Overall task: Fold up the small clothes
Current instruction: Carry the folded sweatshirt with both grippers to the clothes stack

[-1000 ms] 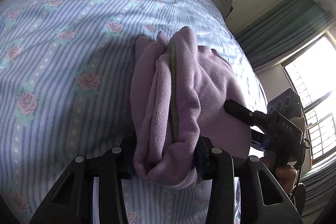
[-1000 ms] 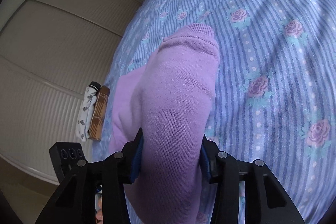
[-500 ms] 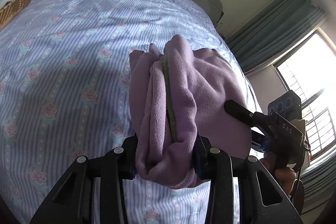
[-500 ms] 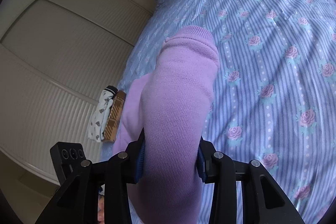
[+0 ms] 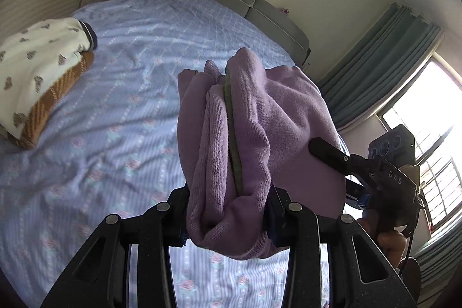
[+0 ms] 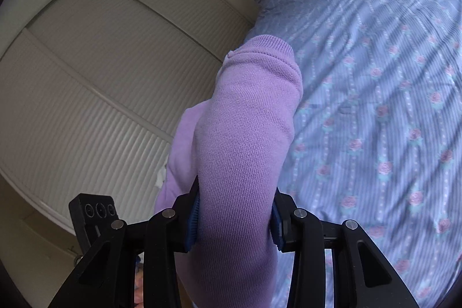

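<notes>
A folded lilac knit garment (image 5: 248, 134) hangs in the air above the bed, held between both grippers. My left gripper (image 5: 228, 217) is shut on one end of the thick bundle, where a green trim line shows among the folds. My right gripper (image 6: 234, 221) is shut on the other end of the lilac garment (image 6: 245, 140), its blue pads pressed into the knit. In the left wrist view the right gripper (image 5: 329, 150) shows at the right, one finger pushed against the cloth, with a hand below it.
The bed (image 5: 121, 117) has a blue striped sheet with roses, also in the right wrist view (image 6: 389, 106). A stack of folded clothes (image 5: 37, 77), white on brown, lies at its left. A grey headboard (image 5: 248, 2), ribbed wardrobe doors (image 6: 101, 77) and a curtained window (image 5: 404, 94) surround it.
Both grippers have risen with the lilac garment, lifting it off the sheet. The bed now looks farther away, and the folded stack, headboard and walls have come into view.
</notes>
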`<state>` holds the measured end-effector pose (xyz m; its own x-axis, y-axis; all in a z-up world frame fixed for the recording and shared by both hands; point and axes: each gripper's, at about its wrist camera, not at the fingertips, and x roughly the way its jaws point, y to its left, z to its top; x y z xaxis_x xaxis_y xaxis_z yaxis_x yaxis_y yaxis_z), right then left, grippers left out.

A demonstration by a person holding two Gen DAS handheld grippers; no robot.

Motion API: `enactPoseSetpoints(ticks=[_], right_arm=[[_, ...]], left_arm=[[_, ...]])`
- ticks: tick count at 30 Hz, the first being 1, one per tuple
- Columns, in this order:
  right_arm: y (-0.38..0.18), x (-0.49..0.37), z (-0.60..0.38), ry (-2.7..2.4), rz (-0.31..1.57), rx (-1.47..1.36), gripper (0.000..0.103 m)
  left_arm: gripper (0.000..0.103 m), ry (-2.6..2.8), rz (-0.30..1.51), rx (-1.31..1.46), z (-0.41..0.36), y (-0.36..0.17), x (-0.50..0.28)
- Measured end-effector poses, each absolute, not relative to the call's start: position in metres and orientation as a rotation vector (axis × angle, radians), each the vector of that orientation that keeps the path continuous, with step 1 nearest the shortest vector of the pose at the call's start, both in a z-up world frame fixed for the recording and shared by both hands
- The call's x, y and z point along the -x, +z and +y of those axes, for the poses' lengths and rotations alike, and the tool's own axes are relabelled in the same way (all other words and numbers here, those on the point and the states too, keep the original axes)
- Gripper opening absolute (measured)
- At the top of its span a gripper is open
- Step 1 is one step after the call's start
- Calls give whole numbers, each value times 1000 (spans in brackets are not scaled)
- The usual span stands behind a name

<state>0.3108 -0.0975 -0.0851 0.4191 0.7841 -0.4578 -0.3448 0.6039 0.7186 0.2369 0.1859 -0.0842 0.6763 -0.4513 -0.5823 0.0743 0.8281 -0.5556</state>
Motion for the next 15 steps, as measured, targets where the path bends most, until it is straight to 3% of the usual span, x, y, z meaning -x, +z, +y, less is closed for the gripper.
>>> enactPoseSetpoints(ticks=[9,15], right_arm=[[-45,-348,55,929,850,-570,41],[-39,-373,164,995,856,-579,41]], left_arm=[[39,-167,686,496,330,-28,-234],[39,-89,663,497,422,-19,-251]])
